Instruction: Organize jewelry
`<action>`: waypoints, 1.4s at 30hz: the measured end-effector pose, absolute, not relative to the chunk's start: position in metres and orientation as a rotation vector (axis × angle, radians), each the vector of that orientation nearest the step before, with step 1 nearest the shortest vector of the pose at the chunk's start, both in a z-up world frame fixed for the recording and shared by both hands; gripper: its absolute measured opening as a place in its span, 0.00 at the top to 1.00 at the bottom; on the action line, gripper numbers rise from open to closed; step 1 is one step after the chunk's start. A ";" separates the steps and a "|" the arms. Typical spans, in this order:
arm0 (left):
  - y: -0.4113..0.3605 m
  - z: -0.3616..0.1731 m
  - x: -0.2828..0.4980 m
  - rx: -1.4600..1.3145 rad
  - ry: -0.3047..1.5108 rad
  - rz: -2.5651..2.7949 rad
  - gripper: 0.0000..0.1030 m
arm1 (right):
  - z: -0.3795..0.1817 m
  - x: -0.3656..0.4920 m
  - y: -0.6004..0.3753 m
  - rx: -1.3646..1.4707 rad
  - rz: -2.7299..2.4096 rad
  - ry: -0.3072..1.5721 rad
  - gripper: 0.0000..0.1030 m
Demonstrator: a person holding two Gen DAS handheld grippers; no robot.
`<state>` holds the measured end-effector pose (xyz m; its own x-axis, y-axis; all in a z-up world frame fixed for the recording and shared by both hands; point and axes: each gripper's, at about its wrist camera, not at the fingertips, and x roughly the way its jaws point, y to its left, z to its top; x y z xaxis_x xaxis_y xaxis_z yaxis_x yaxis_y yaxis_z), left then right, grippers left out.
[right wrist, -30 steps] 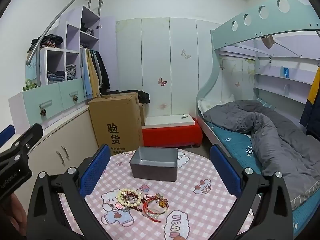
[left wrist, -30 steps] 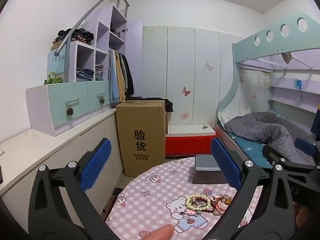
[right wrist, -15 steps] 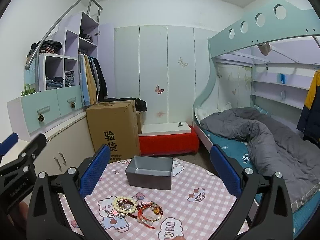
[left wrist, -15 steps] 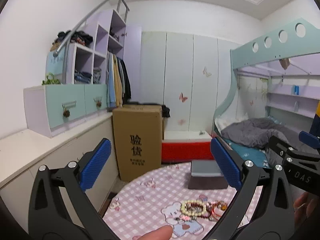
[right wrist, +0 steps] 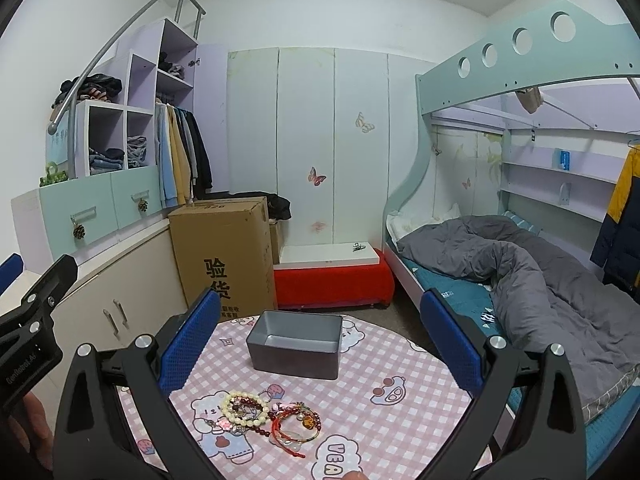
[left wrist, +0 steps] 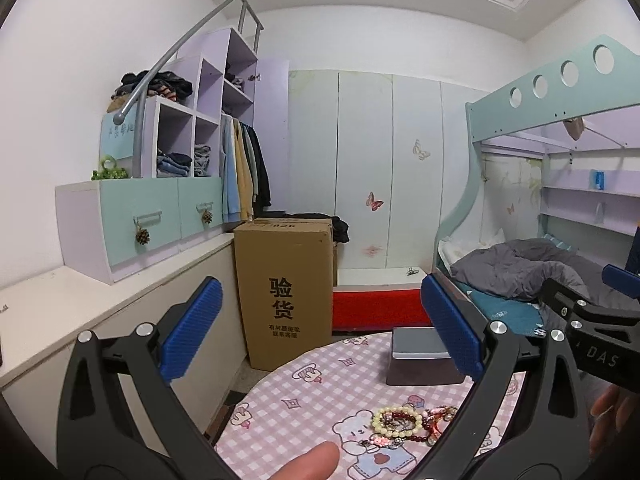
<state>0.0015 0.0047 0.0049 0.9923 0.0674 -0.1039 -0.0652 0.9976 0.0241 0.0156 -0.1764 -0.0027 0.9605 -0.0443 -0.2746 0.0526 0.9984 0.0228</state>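
Observation:
A heap of bead bracelets (right wrist: 269,414) lies on the round table with a pink checked cloth (right wrist: 384,412); a cream pearl bracelet (left wrist: 394,420) sits on its left side and red cords on its right. Behind the heap stands an open grey metal box (right wrist: 295,344), seen partly hidden in the left wrist view (left wrist: 416,356). My left gripper (left wrist: 320,336) is open and held above the table, left of the heap. My right gripper (right wrist: 320,336) is open too, raised in front of the box. Neither holds anything.
A tall cardboard box (right wrist: 224,258) stands behind the table on the left, beside white cabinets (left wrist: 80,320). A red bench (right wrist: 332,284) is at the back. A bunk bed with a grey duvet (right wrist: 520,264) lies right. A finger (left wrist: 308,462) shows at the bottom.
Both grippers have tilted upward and drawn slightly back, so the table and bracelets sit lower in each view. Both stay open and nothing was picked up.

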 end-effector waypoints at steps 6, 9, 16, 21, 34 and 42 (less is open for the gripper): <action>0.004 0.003 0.001 0.031 0.103 0.066 0.06 | -0.003 0.016 -0.177 0.033 -0.046 0.278 0.06; 0.005 0.002 0.003 0.021 0.113 0.056 0.06 | -0.004 0.017 -0.177 0.032 -0.046 0.282 0.06; 0.005 -0.003 0.010 0.012 0.137 0.031 0.06 | -0.005 0.021 -0.180 0.041 -0.037 0.291 0.06; 0.007 -0.011 0.018 0.011 0.164 0.025 0.06 | -0.008 0.025 -0.182 0.042 -0.029 0.305 0.06; 0.013 -0.085 0.065 0.026 0.437 0.001 0.06 | -0.067 0.041 -0.209 0.063 -0.015 0.494 0.06; -0.001 -0.145 0.101 0.083 0.630 -0.047 0.06 | -0.110 0.044 -0.217 0.072 -0.009 0.633 0.06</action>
<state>0.1007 -0.0007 -0.1451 0.8072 -0.0186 -0.5900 0.0689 0.9956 0.0629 0.0441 -0.2169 -0.1103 0.8065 0.0138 -0.5911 0.0305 0.9974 0.0650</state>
